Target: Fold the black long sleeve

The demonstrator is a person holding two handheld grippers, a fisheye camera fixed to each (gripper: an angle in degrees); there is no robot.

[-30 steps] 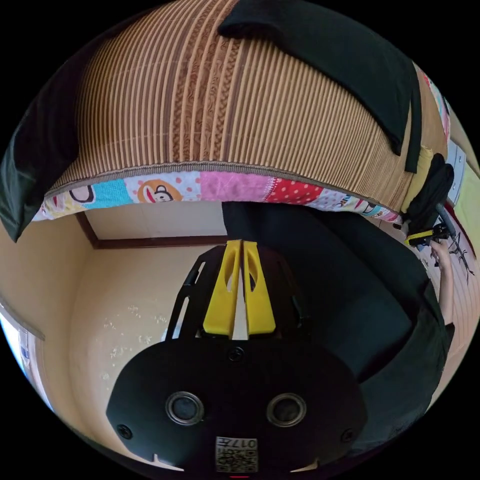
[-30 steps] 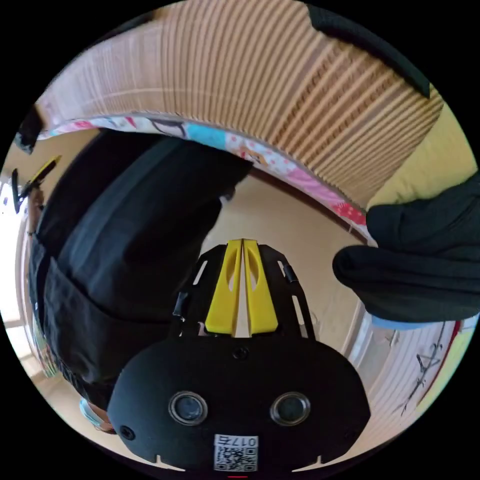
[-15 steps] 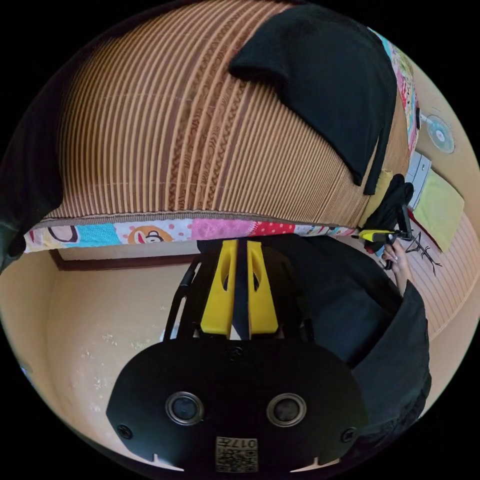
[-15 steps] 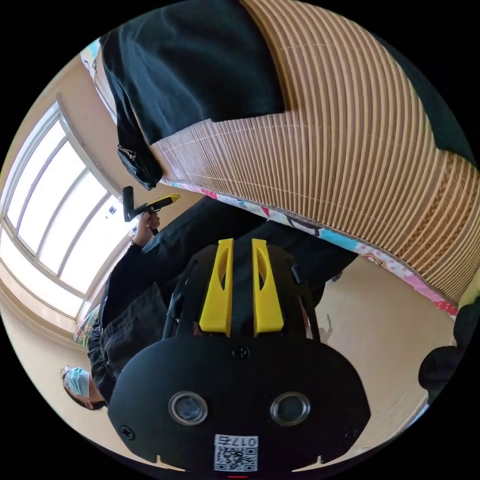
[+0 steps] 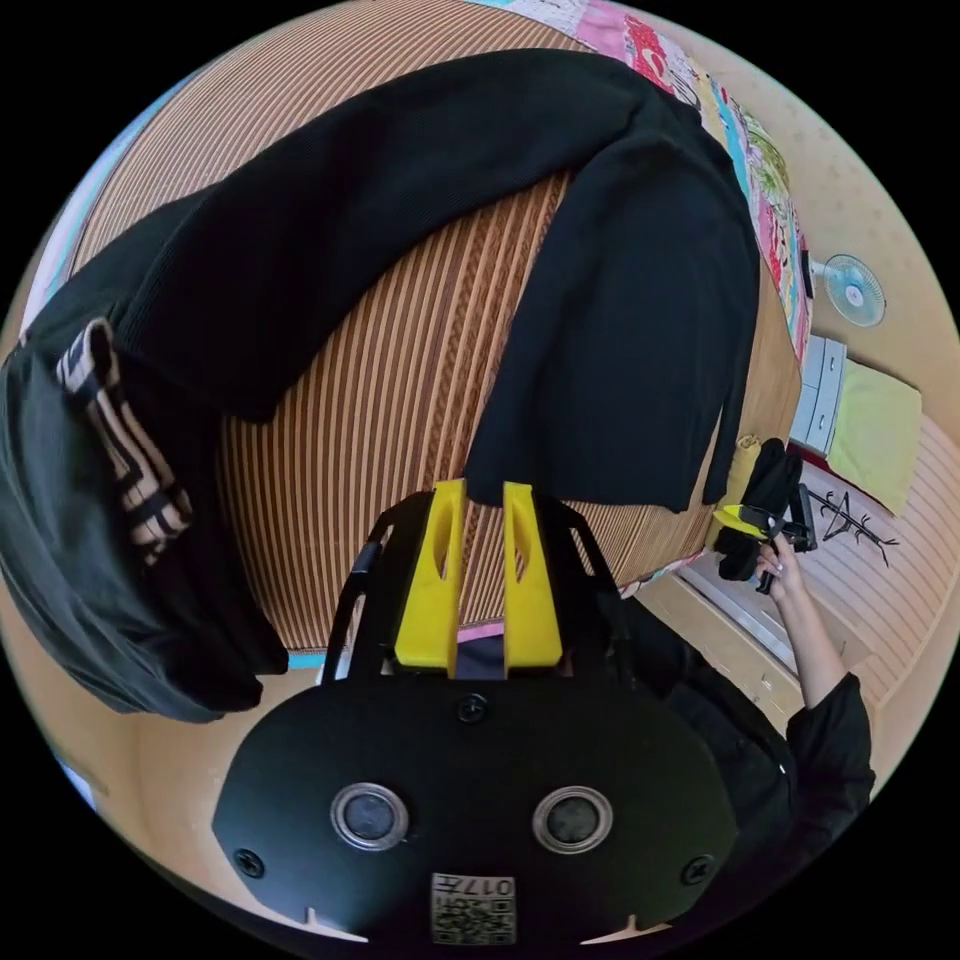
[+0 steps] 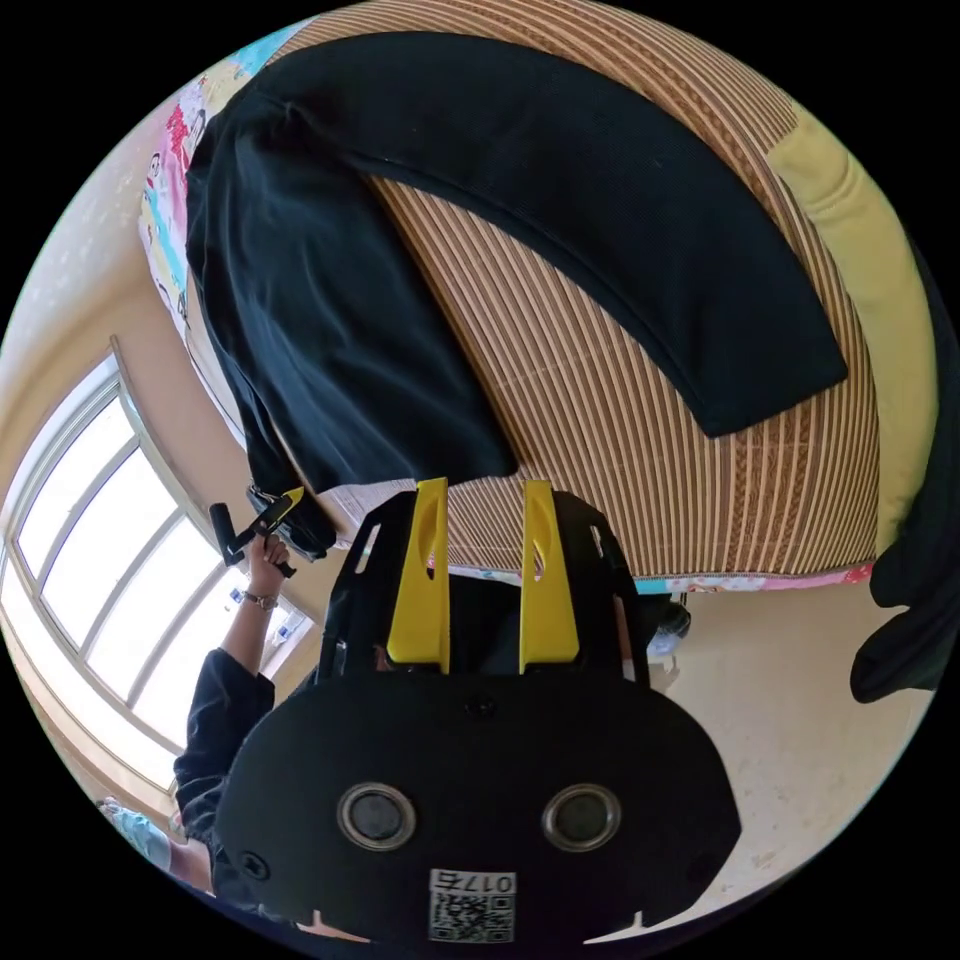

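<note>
- The black long-sleeve top (image 5: 600,330) lies spread on the striped woven bamboo mat (image 5: 400,400) covering the bed, one sleeve stretched out sideways.
- The yellow-jawed left gripper (image 5: 478,492) hovers above the hem, jaws parted, gripping nothing.
- The right gripper (image 6: 484,490) is spread wider, empty.

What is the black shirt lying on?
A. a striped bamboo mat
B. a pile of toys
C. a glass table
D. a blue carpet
A: the black long sleeve is spread flat on the brown striped bamboo mat, and the right gripper view shows the same mat under it.
</note>
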